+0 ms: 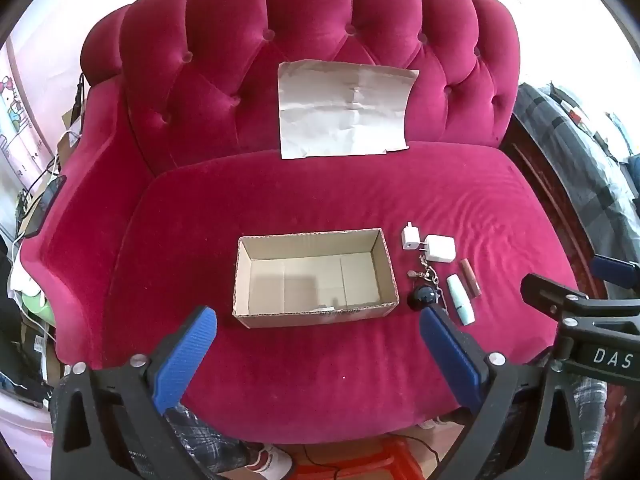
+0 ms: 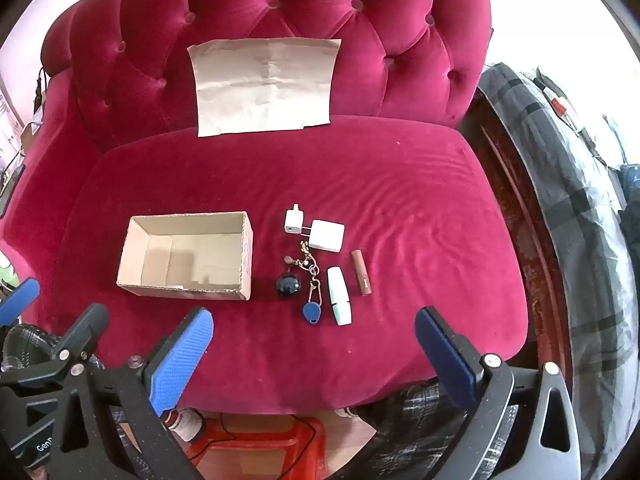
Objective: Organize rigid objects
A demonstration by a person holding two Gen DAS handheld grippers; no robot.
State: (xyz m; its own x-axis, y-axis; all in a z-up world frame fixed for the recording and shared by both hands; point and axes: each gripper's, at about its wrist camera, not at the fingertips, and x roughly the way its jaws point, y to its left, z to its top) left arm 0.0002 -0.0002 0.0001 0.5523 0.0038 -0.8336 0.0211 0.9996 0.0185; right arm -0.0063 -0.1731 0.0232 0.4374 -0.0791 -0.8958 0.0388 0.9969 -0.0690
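An open, empty cardboard box (image 1: 316, 276) (image 2: 188, 256) sits on the red velvet sofa seat (image 1: 320, 360) (image 2: 420, 208). To its right lie two white chargers (image 1: 439, 249) (image 2: 327, 235), a keychain with a dark ball (image 1: 420, 295) (image 2: 287, 285) and a blue tag (image 2: 312, 314), a pale mint tube (image 1: 461, 299) (image 2: 339, 300) and a brown lipstick tube (image 1: 470, 278) (image 2: 361, 272). My left gripper (image 1: 318, 320) hovers open over the seat's front, in front of the box. My right gripper (image 2: 314, 324) hangs open in front of the small items. Neither holds anything.
A creased sheet of brown paper (image 1: 344, 110) (image 2: 264, 86) leans against the tufted sofa back. A bed with a grey plaid cover (image 2: 568, 184) stands to the right. A red stool (image 2: 264, 444) and a person's plaid-trousered legs are below the seat's front edge. Cables hang at the left.
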